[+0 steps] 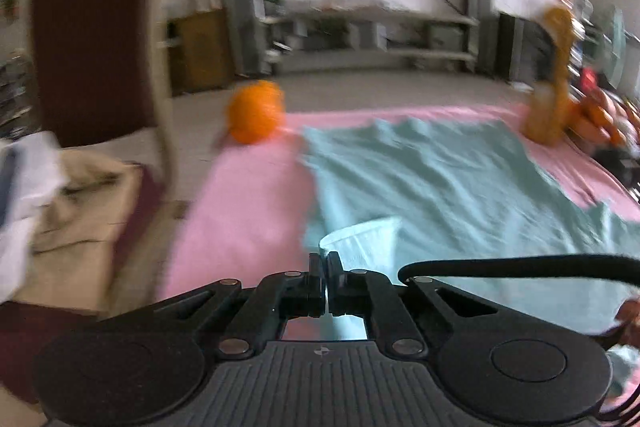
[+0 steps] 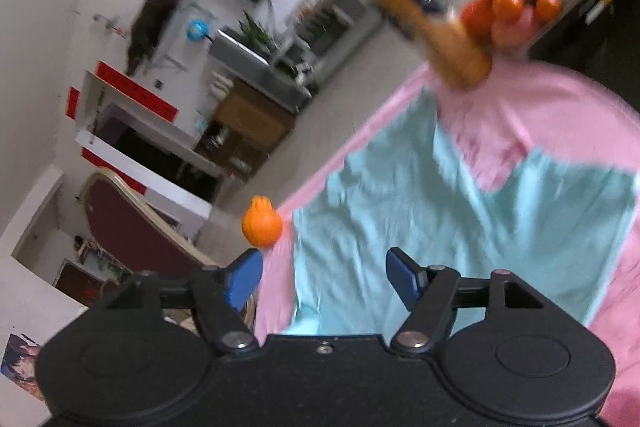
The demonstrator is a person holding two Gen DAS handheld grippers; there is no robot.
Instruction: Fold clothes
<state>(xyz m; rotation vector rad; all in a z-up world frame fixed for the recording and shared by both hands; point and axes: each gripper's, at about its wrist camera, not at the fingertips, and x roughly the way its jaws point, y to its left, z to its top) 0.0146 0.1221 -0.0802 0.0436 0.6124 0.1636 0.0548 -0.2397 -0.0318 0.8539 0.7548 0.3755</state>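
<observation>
- Left of the left gripper [image 1: 325,267], a heap of pale clothes [image 1: 48,203] lies on a dark red chair [image 1: 92,27]; blur hides what each piece is.
- Ahead and left of those jaws, an orange round thing [image 1: 255,111] sits at the far corner of the pink cloth [image 1: 236,219] over the worktop.
- The left gripper's jaws are pressed together, pinching a pale, turned-over edge of the teal garment [image 1: 432,187]; how much cloth lies between them is hard to make out.
- A black cable [image 1: 520,263] crosses over the garment, right of those jaws.
- Far right, a tall orange bottle [image 1: 554,75] stands beside a fruit pile [image 1: 596,115], cut off at the frame edge.
- The right gripper [image 2: 322,281] has its jaws spread wide, nothing between the blue pads [image 2: 242,279]; the garment lies spread ahead of and below them.
</observation>
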